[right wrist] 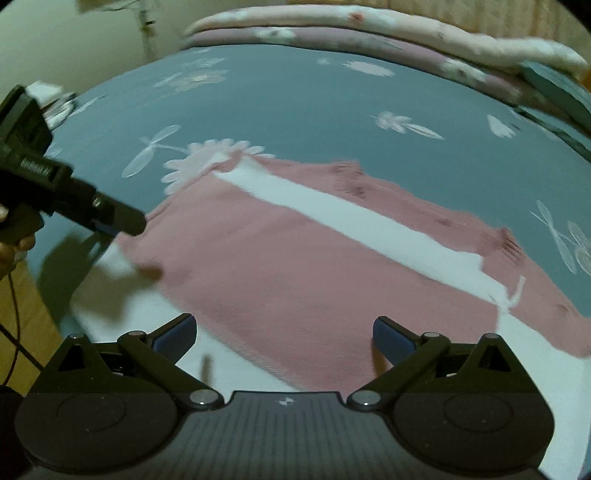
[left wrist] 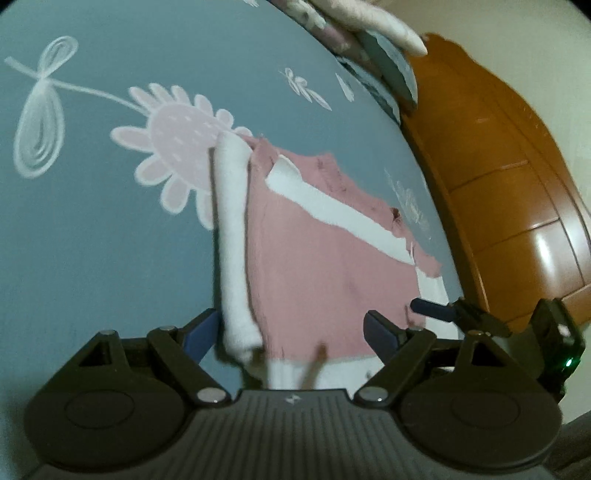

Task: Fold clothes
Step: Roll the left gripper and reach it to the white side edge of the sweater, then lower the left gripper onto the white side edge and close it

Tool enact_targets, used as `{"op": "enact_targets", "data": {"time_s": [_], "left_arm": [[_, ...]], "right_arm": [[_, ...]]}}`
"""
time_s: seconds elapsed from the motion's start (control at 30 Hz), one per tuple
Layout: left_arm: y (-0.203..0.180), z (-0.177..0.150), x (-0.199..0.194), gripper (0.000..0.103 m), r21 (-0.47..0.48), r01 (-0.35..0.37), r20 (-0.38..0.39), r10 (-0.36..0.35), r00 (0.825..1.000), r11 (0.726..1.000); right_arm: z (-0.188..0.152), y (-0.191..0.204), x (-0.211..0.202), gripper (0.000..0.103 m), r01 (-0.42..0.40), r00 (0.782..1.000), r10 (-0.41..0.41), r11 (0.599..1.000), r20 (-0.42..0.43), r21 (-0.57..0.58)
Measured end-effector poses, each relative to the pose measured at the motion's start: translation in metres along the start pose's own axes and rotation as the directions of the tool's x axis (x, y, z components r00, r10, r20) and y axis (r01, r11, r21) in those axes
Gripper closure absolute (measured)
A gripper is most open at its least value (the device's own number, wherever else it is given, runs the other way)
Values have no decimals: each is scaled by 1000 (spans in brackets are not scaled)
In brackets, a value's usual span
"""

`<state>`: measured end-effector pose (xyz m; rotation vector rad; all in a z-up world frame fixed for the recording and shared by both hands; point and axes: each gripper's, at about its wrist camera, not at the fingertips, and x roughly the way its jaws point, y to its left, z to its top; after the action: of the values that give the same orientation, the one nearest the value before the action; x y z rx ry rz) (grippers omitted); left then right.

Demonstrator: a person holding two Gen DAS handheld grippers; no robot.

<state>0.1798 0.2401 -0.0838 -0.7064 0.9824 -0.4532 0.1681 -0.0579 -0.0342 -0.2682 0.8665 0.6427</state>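
While the left tongs [left wrist: 291, 328] stand wide apart with nothing between their blue pads, the left wrist view looks down over a pink sweater [left wrist: 314, 273] spread flat on a bed sheet [left wrist: 110, 258] of blue-grey cloth printed with pale flowers. A white sleeve [left wrist: 232, 236] lies folded along the sweater's left edge, and a white band [left wrist: 343, 218] crosses its chest on a slant. At the near edge a white hem shows between the pads, blurred. To the right, the right tongs [left wrist: 432, 312] reach in low over the sweater's right corner, by its white cuff. Beyond the bed on the right stands a glossy wooden bed frame [left wrist: 517, 184], and folded bedding [left wrist: 369, 33] is piled at the far end.

From the right wrist view, the right tongs [right wrist: 284, 336] also stand wide apart, empty, just above the sweater's [right wrist: 295, 277] near hem. The white band [right wrist: 351, 221] runs from far left to near right across the pink. At the left, the left tongs [right wrist: 122, 221] hover at the sweater's left edge, held by a hand [right wrist: 14, 236] partly in view; whether they touch the cloth cannot be told. Folded bedding [right wrist: 369, 33] lies along the far edge of the bed sheet [right wrist: 295, 110].
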Motion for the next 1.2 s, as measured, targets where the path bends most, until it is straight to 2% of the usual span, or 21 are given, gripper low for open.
{"op": "enact_targets", "data": {"time_s": [0.17, 0.3, 0.47, 0.57, 0.7, 0.97, 1.1, 1.2], "left_arm": [[10, -15, -5, 18, -72, 59, 38, -56, 998, 996], [16, -27, -12, 18, -94, 80, 62, -74, 995, 992], [13, -8, -15, 18, -35, 38, 79, -35, 996, 999], [17, 13, -4, 18, -39, 45, 32, -44, 999, 998], [20, 37, 18, 18, -47, 89, -30, -90, 995, 995], [23, 83, 59, 17, -72, 164, -78, -170, 982, 984], [18, 82, 66, 14, -74, 167, -102, -174, 979, 983], [15, 64, 62, 14, -106, 171, -126, -184, 975, 980]], "right_arm": [[-11, 16, -2, 0, -3, 1000, 5, 997, 26, -80], [-19, 27, -5, 0, -16, 999, 20, 996, 48, -90], [-27, 37, -10, 0, -14, 998, 21, 993, 58, -119], [-27, 42, -13, 0, 3, 998, 5, 992, 65, -130], [-24, 39, -19, 0, 7, 997, 3, 993, 83, -120], [-1, 21, -17, 0, 35, 994, -29, 998, 103, -59], [11, 11, -14, 0, 29, 995, -25, 999, 100, -35], [18, 1, -15, 0, 17, 996, -18, 1000, 87, 5]]}}
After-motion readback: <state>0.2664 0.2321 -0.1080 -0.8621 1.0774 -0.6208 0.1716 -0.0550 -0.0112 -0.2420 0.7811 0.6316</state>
